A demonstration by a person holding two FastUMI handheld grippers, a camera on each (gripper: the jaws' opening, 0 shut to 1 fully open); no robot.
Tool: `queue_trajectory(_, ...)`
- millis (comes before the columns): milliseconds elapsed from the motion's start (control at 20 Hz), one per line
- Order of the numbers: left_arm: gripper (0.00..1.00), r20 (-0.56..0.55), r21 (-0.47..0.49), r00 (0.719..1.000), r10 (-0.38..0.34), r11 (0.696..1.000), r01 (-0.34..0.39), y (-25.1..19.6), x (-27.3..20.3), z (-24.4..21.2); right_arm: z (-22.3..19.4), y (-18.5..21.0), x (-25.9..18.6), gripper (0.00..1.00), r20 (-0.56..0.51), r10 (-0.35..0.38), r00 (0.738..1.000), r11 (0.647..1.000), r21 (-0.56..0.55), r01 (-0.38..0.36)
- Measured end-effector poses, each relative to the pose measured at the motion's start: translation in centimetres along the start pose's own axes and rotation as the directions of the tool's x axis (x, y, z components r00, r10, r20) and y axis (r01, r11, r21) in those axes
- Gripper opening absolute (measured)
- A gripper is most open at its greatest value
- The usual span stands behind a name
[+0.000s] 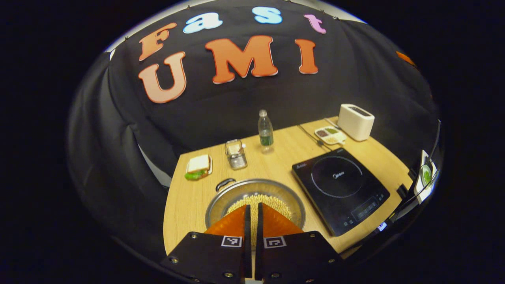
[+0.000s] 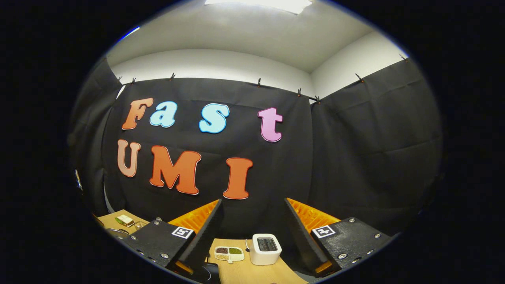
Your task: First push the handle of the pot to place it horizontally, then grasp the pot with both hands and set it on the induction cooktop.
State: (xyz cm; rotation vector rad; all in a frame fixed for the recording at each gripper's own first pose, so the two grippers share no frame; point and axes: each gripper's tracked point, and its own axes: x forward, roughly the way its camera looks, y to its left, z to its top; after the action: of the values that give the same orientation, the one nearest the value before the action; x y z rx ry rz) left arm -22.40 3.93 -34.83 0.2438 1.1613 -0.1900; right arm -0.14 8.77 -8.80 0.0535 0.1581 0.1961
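One pot (image 1: 255,201) of pale beans, apparently soybeans, sits left of one induction cooktop (image 1: 340,187) on the table (image 1: 185,201). Left gripper (image 1: 253,211), fingers nearly together, hovers above it; right gripper (image 2: 252,221) gapes wide toward one toaster (image 2: 266,248).

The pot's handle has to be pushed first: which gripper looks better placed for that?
Left, probably. The left gripper hangs right over the pot, jaws closed, its handle close ahead. The right gripper points up at the wall, jaws open.

Nothing legible here: the induction cooktop (image 1: 340,189) carries a small logo at its ring's centre and a brand mark at one corner, both too blurred to read.
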Motion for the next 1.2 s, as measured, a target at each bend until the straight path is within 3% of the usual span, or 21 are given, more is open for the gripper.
queue_trajectory(200, 0.03, -0.179, 0.023, 0.983, -0.033, 0.999, 0.037, -1.0, 0.5, -7.2, -1.0, 0.1, -0.3, 0.95, -0.017, 0.000, 1.000, 1.000, -0.014, 0.000)
queue_trajectory(600, 0.03, -0.430, 0.070, 0.902, -0.021, 0.996, 0.056, -1.6, 2.5, -15.8, -1.9, -0.5, -0.9, 0.94, -0.044, -0.008, 0.999, 1.000, -0.025, 0.007)
queue_trajectory(700, 0.02, -0.406, 0.121, 0.914, -0.014, 0.990, 0.068, -1.6, 2.8, -14.9, -2.1, -1.0, -1.3, 0.94, -0.046, -0.020, 0.999, 0.999, -0.033, 0.018)
queue_trajectory(900, 0.03, -0.503, 0.150, 0.864, -0.012, 0.983, 0.101, -1.4, 1.7, -16.7, -2.8, -2.6, -2.1, 0.94, -0.063, -0.059, 0.996, 0.998, -0.040, 0.056)
queue_trajectory(1050, 0.02, -0.511, 0.150, 0.859, -0.026, 0.981, 0.119, -1.5, 1.7, -16.6, -3.5, -3.7, -2.6, 0.94, -0.080, -0.090, 0.993, 0.996, -0.032, 0.087)
queue_trajectory(1150, 0.02, -0.565, 0.114, 0.822, -0.068, 0.981, 0.159, -2.5, 0.8, -17.8, -4.1, -4.0, -3.0, 0.94, -0.103, -0.097, 0.990, 0.995, -0.027, 0.094)
queue_trajectory(1200, 0.03, -0.569, 0.120, 0.819, -0.074, 0.978, 0.172, -2.6, 1.0, -18.2, -4.1, -4.3, -3.2, 0.94, -0.101, -0.107, 0.989, 0.994, -0.033, 0.104)
